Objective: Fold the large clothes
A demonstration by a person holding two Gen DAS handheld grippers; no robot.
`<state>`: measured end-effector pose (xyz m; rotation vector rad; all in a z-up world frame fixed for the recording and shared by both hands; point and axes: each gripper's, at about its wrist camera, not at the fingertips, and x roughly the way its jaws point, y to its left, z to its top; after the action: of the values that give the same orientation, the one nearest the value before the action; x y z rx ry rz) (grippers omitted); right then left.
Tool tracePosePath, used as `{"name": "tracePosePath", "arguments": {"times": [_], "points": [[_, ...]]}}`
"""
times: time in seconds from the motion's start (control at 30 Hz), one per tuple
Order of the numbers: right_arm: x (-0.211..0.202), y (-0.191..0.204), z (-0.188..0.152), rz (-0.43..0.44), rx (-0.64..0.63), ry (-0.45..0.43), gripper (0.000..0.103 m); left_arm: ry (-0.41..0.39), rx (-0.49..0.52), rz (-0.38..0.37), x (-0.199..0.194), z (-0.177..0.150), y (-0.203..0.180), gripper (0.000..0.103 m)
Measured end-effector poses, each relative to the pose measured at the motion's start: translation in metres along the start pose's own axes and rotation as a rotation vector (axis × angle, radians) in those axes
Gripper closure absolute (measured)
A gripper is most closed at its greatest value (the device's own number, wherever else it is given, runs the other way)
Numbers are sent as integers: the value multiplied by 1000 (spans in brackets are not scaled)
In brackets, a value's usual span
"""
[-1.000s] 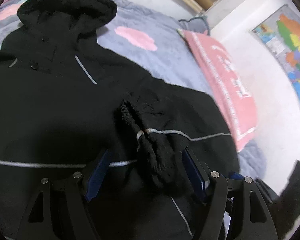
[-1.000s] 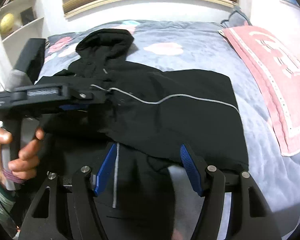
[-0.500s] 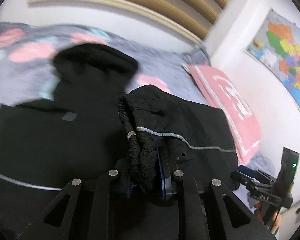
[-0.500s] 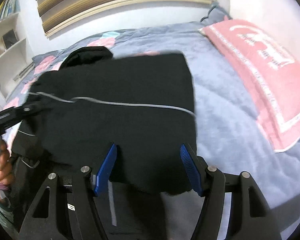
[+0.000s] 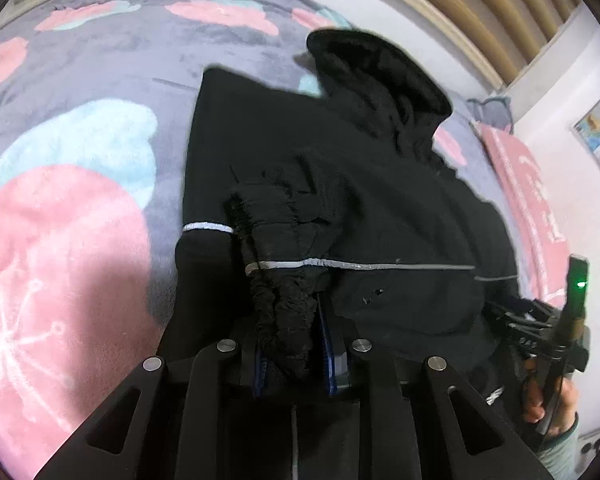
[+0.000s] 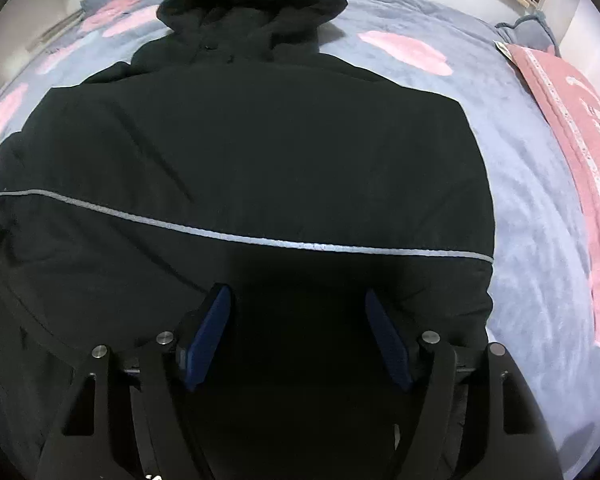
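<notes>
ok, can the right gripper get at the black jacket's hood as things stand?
Probably yes. The right gripper is open and empty over the jacket's lower part, and the black hood lies uncovered at the far end on the grey blanket. Nothing sits between them, though it means reaching across the whole jacket.

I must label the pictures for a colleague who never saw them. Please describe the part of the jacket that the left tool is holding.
On the grey flowered blanket lies a black hooded jacket. The left tool is shut on its sleeve cuff: gathered and wrinkled, unlike the smooth body.
</notes>
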<state>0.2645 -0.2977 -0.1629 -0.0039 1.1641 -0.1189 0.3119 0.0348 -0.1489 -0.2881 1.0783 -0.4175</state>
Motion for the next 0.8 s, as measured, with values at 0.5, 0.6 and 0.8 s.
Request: {"name": "tracePosePath", "arguments": {"times": [0.5,0.6,0.8], "points": [[-10,17,15,14,0,-147,30,-28,217,112,16,6,-72,39],[5,20,1,13,-34,-207,29,4,117,82,46,2,-46,41],[6,19,-18,46,-24,-323,27,-29,159,123,53,-2,-47,41]]}}
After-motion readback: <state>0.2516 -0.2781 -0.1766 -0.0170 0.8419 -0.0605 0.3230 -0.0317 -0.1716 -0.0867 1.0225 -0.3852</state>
